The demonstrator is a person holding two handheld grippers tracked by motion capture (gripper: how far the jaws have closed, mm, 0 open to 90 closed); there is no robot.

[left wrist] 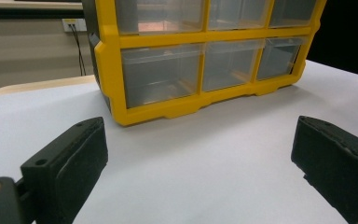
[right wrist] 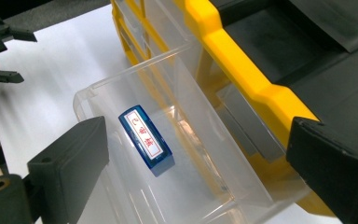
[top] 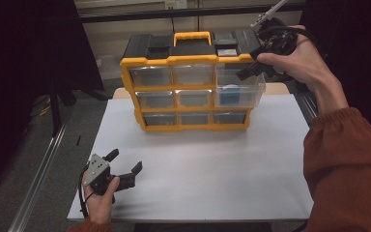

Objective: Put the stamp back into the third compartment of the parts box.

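A yellow and black drawer cabinet [top: 188, 82] stands at the back of the white table [top: 198, 179]. Its top right clear drawer [top: 239, 89] is pulled out. A small blue block with a red-framed label [right wrist: 145, 140] lies inside that drawer [right wrist: 177, 154]. My right gripper [top: 263, 60] hovers open above the drawer, nothing between its jaws. My left gripper [top: 124, 162] rests open low over the table's front left, pointing toward the cabinet [left wrist: 200, 60].
The cabinet has several shut clear drawers that look empty [top: 181, 99] and a yellow carry handle [top: 192, 36] on top. An orange sleeve [top: 348, 164] comes in at the right. A metal rail [top: 38, 174] runs along the floor at the left.
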